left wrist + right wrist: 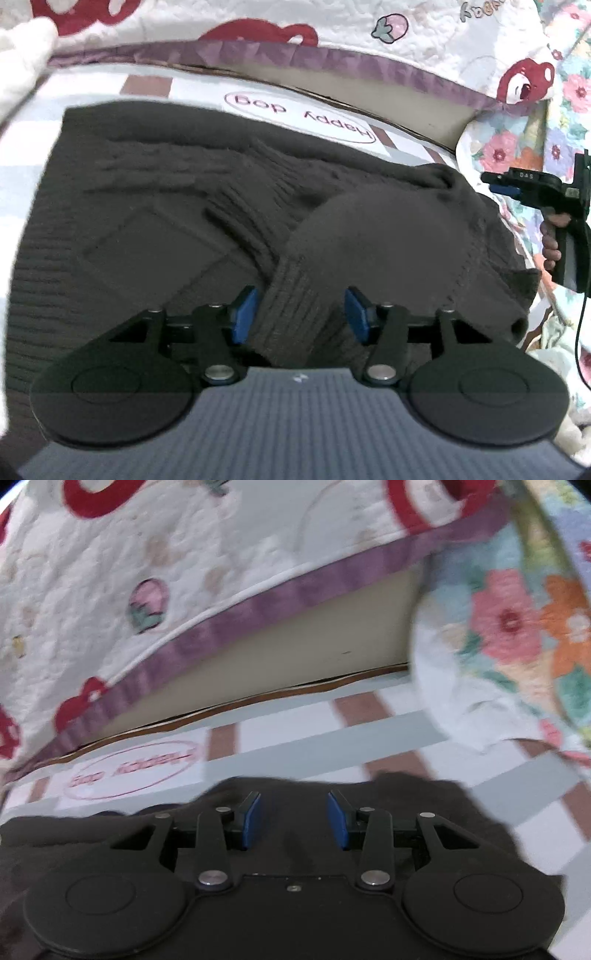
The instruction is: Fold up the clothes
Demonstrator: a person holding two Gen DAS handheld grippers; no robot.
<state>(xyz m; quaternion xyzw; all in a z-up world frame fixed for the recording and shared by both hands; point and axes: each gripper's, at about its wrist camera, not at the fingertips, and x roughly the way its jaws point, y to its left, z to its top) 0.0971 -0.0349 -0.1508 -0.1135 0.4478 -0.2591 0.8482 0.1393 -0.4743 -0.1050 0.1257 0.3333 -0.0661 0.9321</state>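
A dark brown knitted sweater [155, 229] lies spread on a checked sheet [110, 83]. One sleeve [369, 236] is folded across its body, with the ribbed cuff [295, 314] toward me. My left gripper [301, 312] is open, its blue pads on either side of the cuff without pinching it. My right gripper [293, 819] is open and empty, held over the sweater's edge [424, 794]. It also shows in the left wrist view [506, 186] at the far right, held in a hand.
A white quilt with red bears and a purple border [332, 62] hangs over the bed's far side. A floral blanket [517, 147] is bunched at the right. The sheet carries a "Happy dog" print [299, 114].
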